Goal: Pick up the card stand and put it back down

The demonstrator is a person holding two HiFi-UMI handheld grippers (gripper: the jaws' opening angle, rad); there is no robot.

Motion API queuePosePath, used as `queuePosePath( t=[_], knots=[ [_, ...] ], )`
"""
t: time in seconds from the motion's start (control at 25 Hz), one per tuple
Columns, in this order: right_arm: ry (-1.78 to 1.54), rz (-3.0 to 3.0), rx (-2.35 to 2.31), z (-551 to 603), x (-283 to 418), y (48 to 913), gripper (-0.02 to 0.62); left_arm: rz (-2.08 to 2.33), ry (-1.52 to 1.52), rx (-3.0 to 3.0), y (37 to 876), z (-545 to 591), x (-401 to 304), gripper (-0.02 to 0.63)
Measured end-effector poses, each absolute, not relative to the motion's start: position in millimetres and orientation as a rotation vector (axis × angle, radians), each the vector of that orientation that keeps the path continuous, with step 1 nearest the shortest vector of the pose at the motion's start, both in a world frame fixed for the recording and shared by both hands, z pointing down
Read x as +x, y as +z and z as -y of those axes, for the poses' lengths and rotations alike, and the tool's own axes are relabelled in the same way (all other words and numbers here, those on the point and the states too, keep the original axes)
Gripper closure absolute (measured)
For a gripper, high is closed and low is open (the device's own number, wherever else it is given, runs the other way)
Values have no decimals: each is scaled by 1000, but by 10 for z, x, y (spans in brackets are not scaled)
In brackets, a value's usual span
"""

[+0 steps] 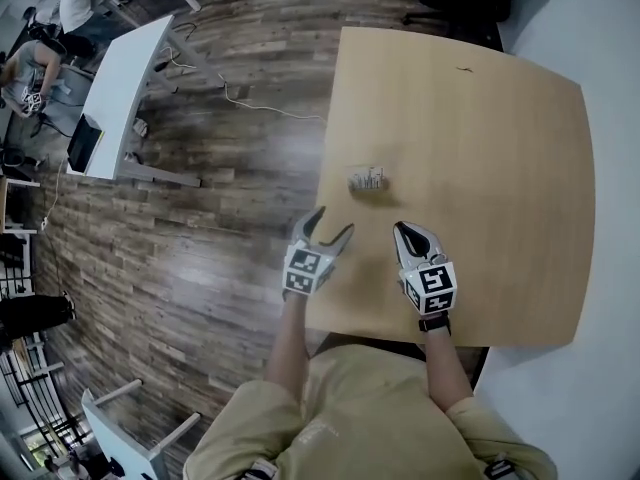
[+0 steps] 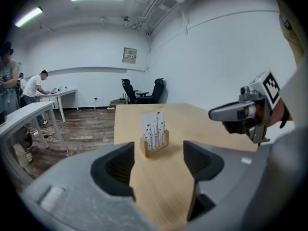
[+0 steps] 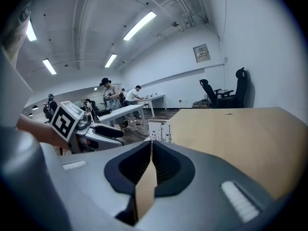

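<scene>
Open office room here, dark streaky wood-plank floor (image 1: pixel 230 218) and a white slab desk (image 1: pixel 125 78) off at ten o'clock, and in front of the person a pale, smooth wood-laminate table (image 1: pixel 500 168) with rounded corners. On it, toward its nine o'clock edge, stands the card stand (image 1: pixel 368 179): a small blond wooden block, upright, with white cards rising out of it, each printed with thin dark marks. It stands free on the tabletop, nothing touching it. The left gripper (image 1: pixel 334 221) hangs over the near left edge of the table with the stand at its one o'clock, and its curved grey jaws are spread wide; its own view shows two dark, scooped, ribbed pads well apart and only bare tabletop between them, the stand a little way beyond the tips. The right gripper (image 1: pixel 402 230) sits at three o'clock of the left one, the stand at its eleven o'clock, its jaws drawn together so the ribbed pads meet at the tips with nothing in them. Black swivel chairs (image 2: pixel 129 89) wait by the far white wall at twelve o'clock.
</scene>
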State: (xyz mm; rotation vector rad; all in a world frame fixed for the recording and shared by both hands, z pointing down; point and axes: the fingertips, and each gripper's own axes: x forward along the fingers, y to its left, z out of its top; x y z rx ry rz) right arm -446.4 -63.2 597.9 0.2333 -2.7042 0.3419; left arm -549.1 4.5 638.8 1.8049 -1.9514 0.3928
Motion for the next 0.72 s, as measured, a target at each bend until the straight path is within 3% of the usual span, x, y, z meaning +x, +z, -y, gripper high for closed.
queuePosePath(
  t=[0.12, 0.72],
  knots=[
    [361, 2671, 223, 647, -4552, 6232, 578, 1884, 449, 1891, 6603, 139, -5629, 273],
    [389, 2612, 329, 1106, -4856, 6877, 589, 1492, 683, 2265, 7349, 1283, -5886, 272]
  ],
)
